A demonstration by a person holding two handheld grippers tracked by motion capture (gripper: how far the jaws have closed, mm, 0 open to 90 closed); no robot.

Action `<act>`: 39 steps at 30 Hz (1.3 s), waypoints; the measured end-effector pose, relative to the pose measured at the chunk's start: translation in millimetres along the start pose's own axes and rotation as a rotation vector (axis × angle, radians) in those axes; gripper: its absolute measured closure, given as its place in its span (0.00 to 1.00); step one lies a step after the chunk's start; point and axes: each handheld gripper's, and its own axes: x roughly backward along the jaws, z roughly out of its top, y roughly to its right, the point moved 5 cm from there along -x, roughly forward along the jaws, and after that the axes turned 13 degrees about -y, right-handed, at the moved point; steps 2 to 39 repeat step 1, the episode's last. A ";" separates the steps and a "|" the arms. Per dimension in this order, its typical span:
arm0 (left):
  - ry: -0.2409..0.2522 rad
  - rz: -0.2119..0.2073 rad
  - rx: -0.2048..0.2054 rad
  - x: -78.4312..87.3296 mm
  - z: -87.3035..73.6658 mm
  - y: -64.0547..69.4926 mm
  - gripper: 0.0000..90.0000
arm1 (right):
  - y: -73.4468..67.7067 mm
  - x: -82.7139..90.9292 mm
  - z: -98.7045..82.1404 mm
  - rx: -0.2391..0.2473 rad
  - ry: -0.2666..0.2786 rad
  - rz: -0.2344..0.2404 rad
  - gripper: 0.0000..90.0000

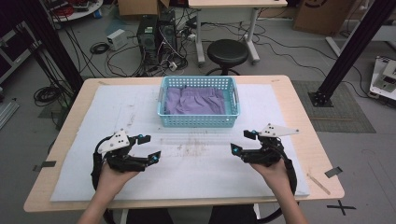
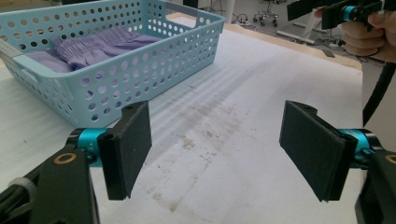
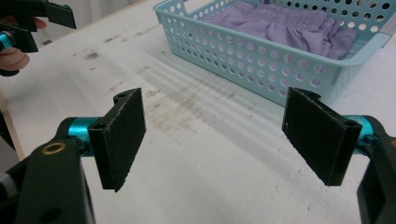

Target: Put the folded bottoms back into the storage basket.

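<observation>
A light blue perforated basket [image 1: 198, 121] stands at the back middle of the white mat, with a purple garment [image 1: 195, 100] folded inside. My left gripper [image 1: 150, 147] rests low over the mat at front left, jaws wide apart and nothing between them. My right gripper [image 1: 243, 141] mirrors it at front right, also open and empty. In the left gripper view the basket [image 2: 140, 70] and garment [image 2: 93, 46] lie ahead to the left of my left gripper [image 2: 217, 149]. The right gripper view has the basket [image 3: 261, 56] and garment [image 3: 280, 23] ahead to the right of my right gripper [image 3: 215, 140].
A white foam mat [image 1: 196, 163] covers the wooden table [image 1: 308, 135]; it is stained between the grippers. Beyond the far edge are a black stool [image 1: 227, 52], computer towers [image 1: 156, 32] and floor cables. A black frame post [image 1: 355, 46] rises at right.
</observation>
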 end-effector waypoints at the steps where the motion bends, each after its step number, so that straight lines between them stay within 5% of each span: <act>1: 0.000 -0.002 0.002 -0.4 0.0 0.7 0.28 | 0.3 0.3 0.2 0.004 0.004 -0.004 0.25; 39: 0.000 -0.002 0.002 -0.4 0.0 0.7 0.28 | 0.3 0.3 0.2 0.004 0.004 -0.004 0.25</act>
